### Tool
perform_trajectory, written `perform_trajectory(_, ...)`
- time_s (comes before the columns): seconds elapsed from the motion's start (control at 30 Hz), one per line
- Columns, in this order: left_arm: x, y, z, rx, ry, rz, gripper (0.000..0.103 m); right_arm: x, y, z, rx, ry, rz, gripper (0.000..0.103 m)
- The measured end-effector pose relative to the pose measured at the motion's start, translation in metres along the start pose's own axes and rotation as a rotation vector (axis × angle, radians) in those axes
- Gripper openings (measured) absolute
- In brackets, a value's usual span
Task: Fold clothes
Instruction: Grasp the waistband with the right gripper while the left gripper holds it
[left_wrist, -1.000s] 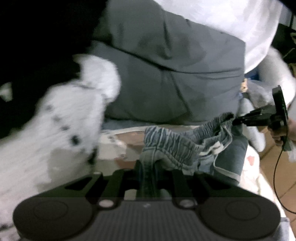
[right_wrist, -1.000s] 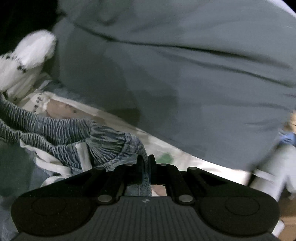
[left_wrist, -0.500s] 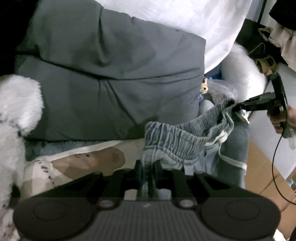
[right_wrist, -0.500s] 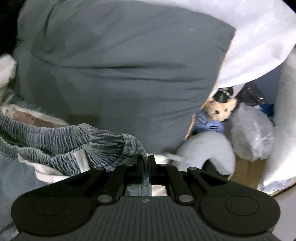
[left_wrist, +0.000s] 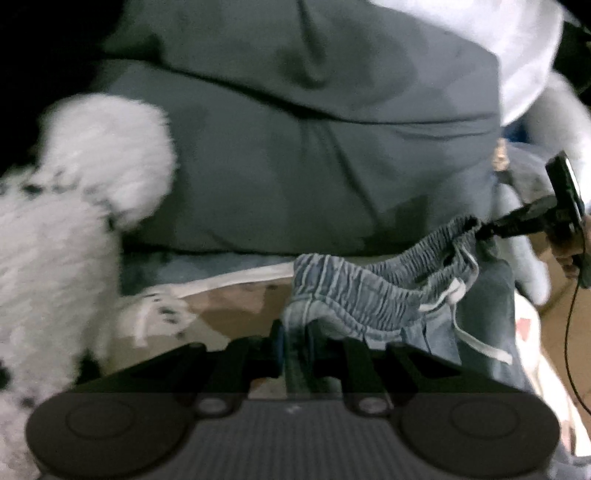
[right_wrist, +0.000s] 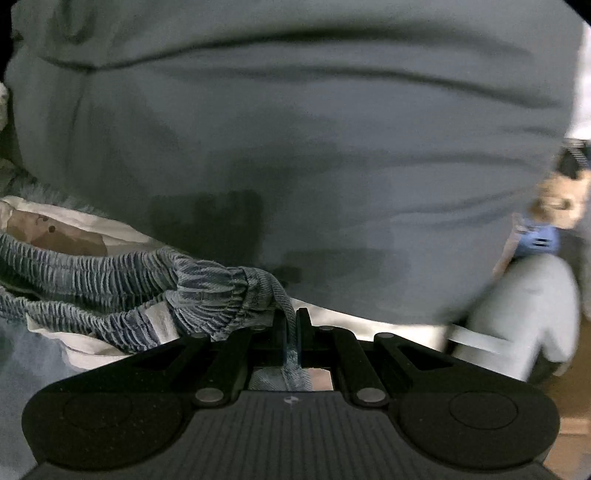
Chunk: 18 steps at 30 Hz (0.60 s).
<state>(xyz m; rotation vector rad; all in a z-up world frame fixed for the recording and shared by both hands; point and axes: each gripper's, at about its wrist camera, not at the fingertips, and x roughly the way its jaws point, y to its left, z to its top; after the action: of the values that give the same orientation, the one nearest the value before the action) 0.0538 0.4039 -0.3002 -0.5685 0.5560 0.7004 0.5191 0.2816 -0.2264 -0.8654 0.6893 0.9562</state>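
A pair of blue denim shorts (left_wrist: 373, 291) with a gathered elastic waistband and white drawstring hangs stretched between both grippers above the bed. My left gripper (left_wrist: 295, 332) is shut on one end of the waistband. In the left wrist view my right gripper (left_wrist: 484, 230) pinches the other end at the right, held by a hand (left_wrist: 565, 254). The right wrist view shows that gripper (right_wrist: 291, 321) shut on the waistband (right_wrist: 122, 280), which runs off to the left. The legs of the shorts droop below, partly hidden.
A large grey pillow (left_wrist: 314, 155) fills the background, with a white one (left_wrist: 498, 40) behind. A fluffy white spotted plush (left_wrist: 74, 206) lies at the left. A patterned bedsheet (left_wrist: 221, 317) shows below. A small toy dog (right_wrist: 557, 199) and a pale grey cushion (right_wrist: 517, 310) sit at the right.
Both grippers swung back toward the grey pillow with the shorts held taut; the plush returned at the left, and the toy dog slid to the right edge.
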Motion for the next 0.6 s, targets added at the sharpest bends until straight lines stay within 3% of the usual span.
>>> perform_trajectory(0.23, 0.026, 0.009, -0.006, 0.019, 0.047, 0.081, 0.012, 0.074, 0.024, 0.011, 0.022, 0.076, 0.069, 0.003)
perform_trajectory(0.4, 0.053, 0.019, -0.006, 0.006, 0.141, 0.114, 0.013, 0.117, 0.035, 0.003, 0.058, 0.148, 0.092, 0.004)
perform_trajectory(0.6, 0.043, 0.016, -0.008, 0.031, 0.083, 0.156, 0.012, 0.118, 0.047, 0.002, 0.035, 0.130, 0.074, 0.004)
